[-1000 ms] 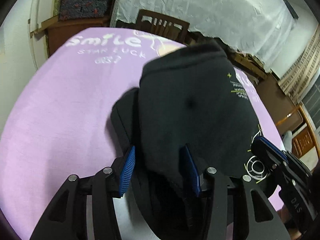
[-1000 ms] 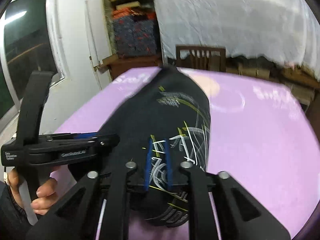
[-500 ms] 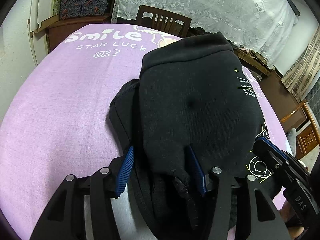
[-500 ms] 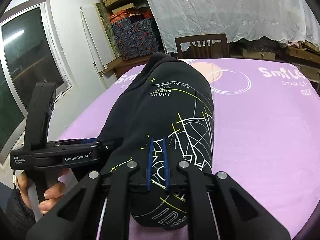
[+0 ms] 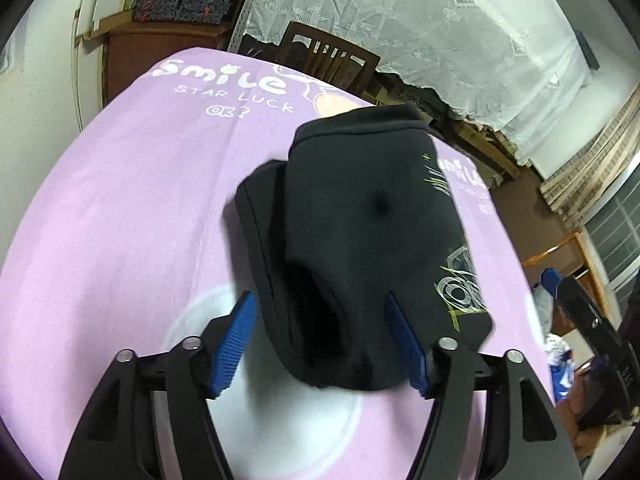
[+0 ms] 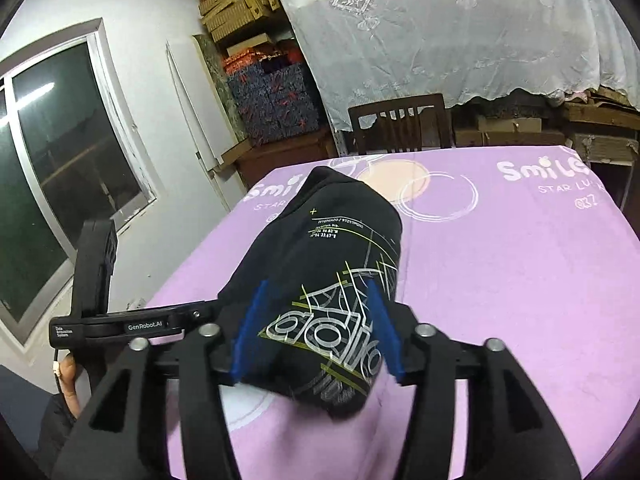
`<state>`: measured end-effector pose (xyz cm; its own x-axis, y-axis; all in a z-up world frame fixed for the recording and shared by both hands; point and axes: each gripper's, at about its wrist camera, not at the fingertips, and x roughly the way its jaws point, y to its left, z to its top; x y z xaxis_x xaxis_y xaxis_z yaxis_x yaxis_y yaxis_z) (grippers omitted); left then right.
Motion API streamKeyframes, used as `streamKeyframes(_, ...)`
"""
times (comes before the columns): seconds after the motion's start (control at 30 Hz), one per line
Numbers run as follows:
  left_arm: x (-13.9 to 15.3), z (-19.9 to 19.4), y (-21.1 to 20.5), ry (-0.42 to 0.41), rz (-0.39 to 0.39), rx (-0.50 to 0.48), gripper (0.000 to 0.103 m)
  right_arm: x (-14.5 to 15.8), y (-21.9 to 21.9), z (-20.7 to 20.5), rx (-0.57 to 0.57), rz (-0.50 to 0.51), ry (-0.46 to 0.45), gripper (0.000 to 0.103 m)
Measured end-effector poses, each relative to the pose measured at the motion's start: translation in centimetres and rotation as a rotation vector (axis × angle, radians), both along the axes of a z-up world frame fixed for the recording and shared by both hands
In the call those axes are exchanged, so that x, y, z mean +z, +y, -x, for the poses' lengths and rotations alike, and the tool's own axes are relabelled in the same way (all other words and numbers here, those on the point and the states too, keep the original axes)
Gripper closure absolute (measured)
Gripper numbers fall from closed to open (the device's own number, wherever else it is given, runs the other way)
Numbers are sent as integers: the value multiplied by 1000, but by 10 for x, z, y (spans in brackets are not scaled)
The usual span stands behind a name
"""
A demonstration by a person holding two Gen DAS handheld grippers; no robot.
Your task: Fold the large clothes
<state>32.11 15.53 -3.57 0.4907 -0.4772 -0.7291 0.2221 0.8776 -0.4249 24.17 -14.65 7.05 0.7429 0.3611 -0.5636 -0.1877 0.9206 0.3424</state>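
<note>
Left wrist view: black sweatshirt (image 5: 372, 240) lying folded into a compact bundle on the purple-covered counter (image 5: 120, 240), near the middle, a narrower layer showing along its left side. Left tool (image 5: 332, 344) just been spreading, blue pads clear of the cloth on either side, near edge of the bundle lying between them but not pinched. Released, then. Right tool (image 5: 576, 308) glimpsed at the right edge, blurred.

Right wrist view: same sweatshirt (image 6: 332, 264), white and yellow print facing up, near end between the spread pads of the right tool (image 6: 316, 332). Jaws just been opening here too; no pad pressing on fabric. Left tool (image 6: 132, 326) seen from the side at the left, held in a hand (image 6: 66, 376).

Judged from this: last fold laid down and let go, the garment looking finished. Left, perhaps, only squaring the slightly offset under layer or moving the bundle aside.
</note>
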Motion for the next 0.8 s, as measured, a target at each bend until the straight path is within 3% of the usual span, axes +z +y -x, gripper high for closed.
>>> streamKeyframes(0.17,4,6,0,17,31,17,32,2,-13,19,20,-49,13,30)
streamKeyframes(0.33,-3,-12,-7,57,49,24,31,-7,-30,11,38,-150,66,15)
streamKeyframes(0.53,-22,-36,-12,109,106,9,31,-33,-45,-26,59,-298,186,9)
streamKeyframes(0.8,-35,-62,-13,121,130,-7,23,-80,-40,-75,79,-367,329,9)
